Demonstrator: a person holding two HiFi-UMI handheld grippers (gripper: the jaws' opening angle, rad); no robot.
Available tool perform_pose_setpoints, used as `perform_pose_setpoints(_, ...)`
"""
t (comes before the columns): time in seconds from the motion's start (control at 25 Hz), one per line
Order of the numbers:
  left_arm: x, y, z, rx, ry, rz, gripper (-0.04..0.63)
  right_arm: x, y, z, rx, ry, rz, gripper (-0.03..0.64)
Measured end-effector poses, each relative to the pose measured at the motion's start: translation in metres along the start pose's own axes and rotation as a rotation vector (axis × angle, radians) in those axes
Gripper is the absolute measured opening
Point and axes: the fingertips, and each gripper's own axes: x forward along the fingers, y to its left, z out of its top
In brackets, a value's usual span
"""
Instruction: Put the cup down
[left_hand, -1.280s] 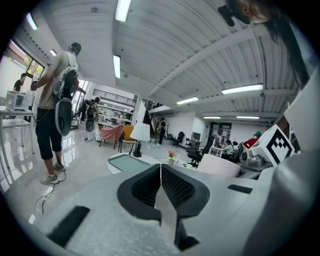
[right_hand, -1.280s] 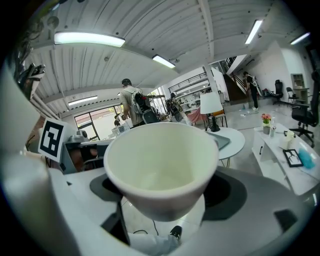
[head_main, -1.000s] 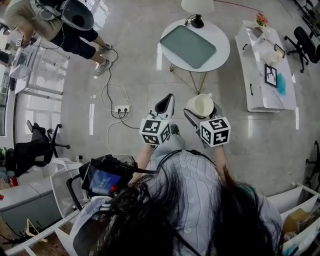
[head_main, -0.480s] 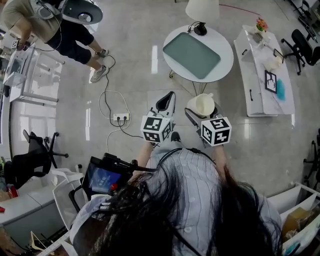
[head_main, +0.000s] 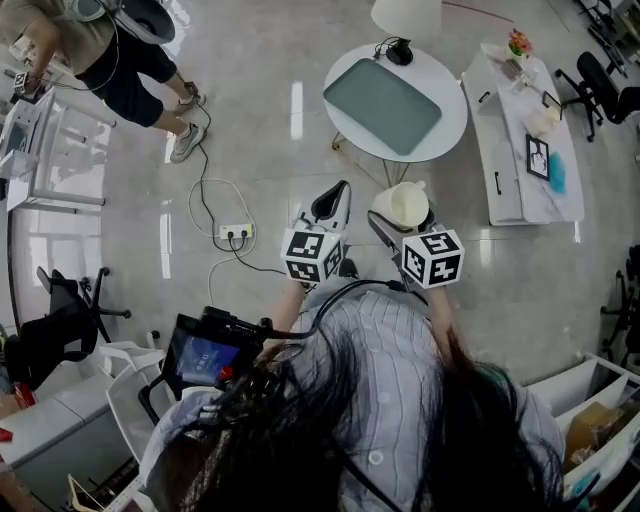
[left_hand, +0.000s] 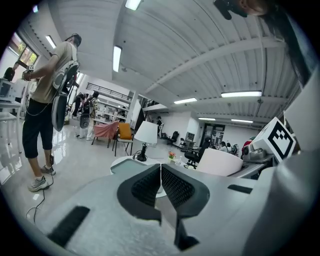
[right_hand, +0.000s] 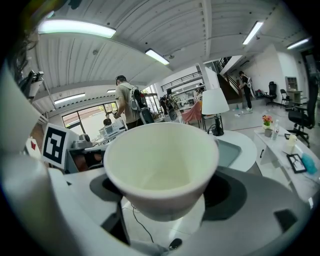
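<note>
Out over the floor, at 6 o'clock from the round table (head_main: 452, 112), the right gripper (head_main: 402, 222) has its jaws clamped on the cup (head_main: 399, 206) down low, mouth up and level, probably so it lands flat. Plain cream cup, empty, flaring at the rim. The left gripper (head_main: 331, 205) at its 9 o'clock is pinched closed on nothing, just out of the way.

— We log an open-plan lab or office hall: ceiling strip lights (right_hand: 75, 28), polished floor (head_main: 250, 120), office chair (head_main: 50, 325).
— Agreed. We add shelving racks (left_hand: 107, 107) at the back, a power strip (head_main: 236, 232) with loose cables, and a person (head_main: 120, 55) strapped with equipment.
</note>
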Motion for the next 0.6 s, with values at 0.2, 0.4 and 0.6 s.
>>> perform_pose_setpoints(0.2, 0.002, 0.000, -0.006, -0.007, 0.017, -0.014, 0.017, 0.006, -0.003, 0.003, 0.006, 0.007, -0.007, 0.423)
perform_pose_setpoints(0.4, 0.010, 0.009, -0.004, -0.014, 0.015, -0.002, 0.017, 0.018, -0.004, 0.005, 0.004, 0.016, 0.016, 0.423)
perform_pose_setpoints(0.6, 0.025, 0.014, 0.002, 0.002, 0.015, 0.001, 0.017, 0.033, -0.017, 0.013, 0.008, 0.019, 0.030, 0.423)
